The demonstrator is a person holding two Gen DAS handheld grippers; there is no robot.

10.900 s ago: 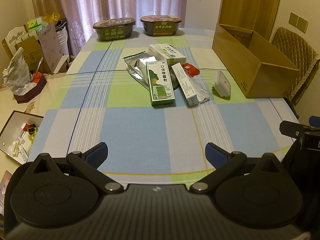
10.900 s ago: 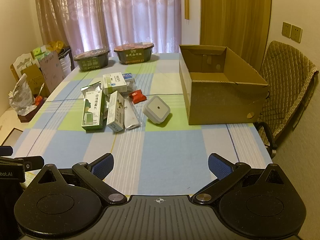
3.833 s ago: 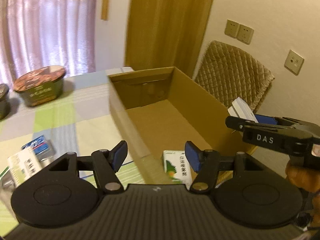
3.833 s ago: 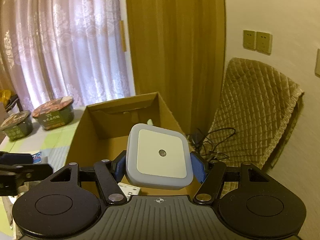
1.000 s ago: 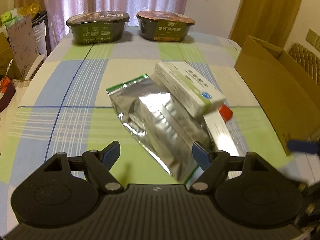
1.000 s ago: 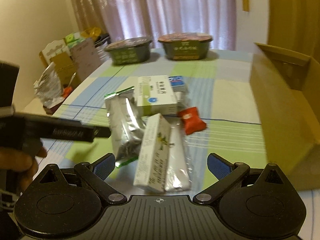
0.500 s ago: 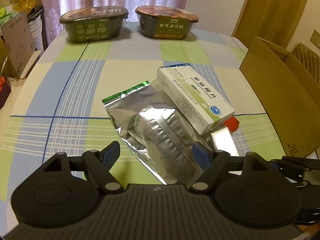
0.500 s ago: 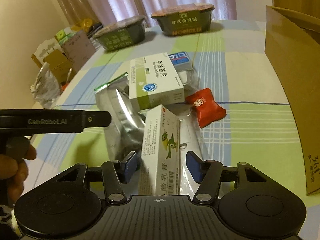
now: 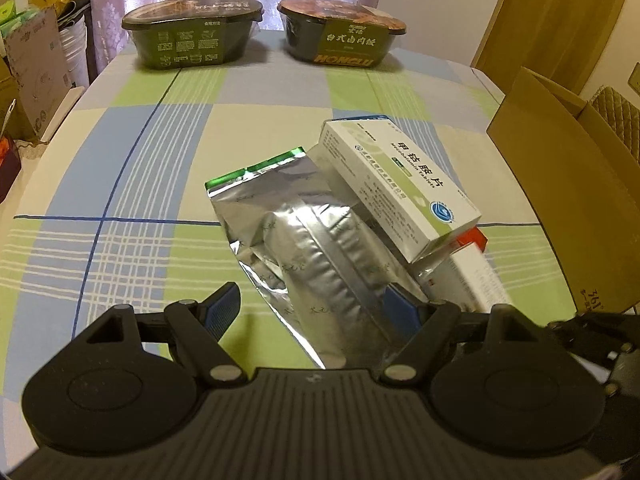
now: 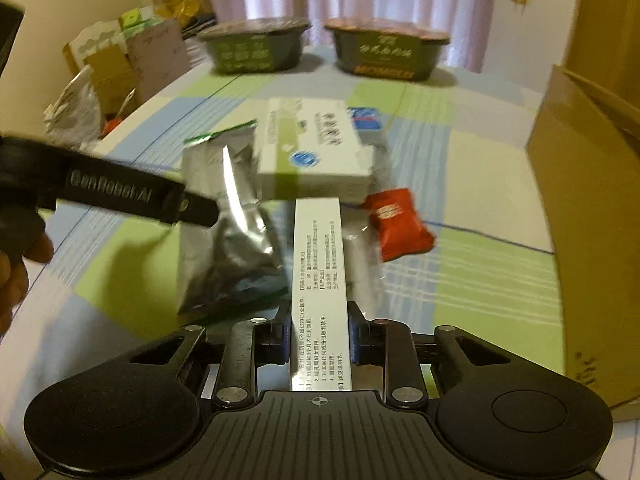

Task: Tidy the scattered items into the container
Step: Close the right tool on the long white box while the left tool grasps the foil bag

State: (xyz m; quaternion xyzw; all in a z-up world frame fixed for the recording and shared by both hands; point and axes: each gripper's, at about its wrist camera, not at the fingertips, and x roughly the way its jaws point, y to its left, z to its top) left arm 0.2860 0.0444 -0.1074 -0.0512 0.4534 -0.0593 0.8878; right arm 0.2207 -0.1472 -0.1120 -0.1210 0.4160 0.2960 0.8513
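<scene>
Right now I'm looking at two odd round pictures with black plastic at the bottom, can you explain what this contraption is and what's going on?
Those black parts are two hand-held grippers, one in each of a person's hands. Each carries a wide-angle camera looking forward along its two fingers, so each picture is one gripper's own view.

The right gripper is shut on a narrow white box. The left gripper is open around the near end of a silver foil pouch.

On the checked tablecloth also lie a green and white medicine box, a small red packet and two dark food bowls. The cardboard box on the right is the container.
</scene>
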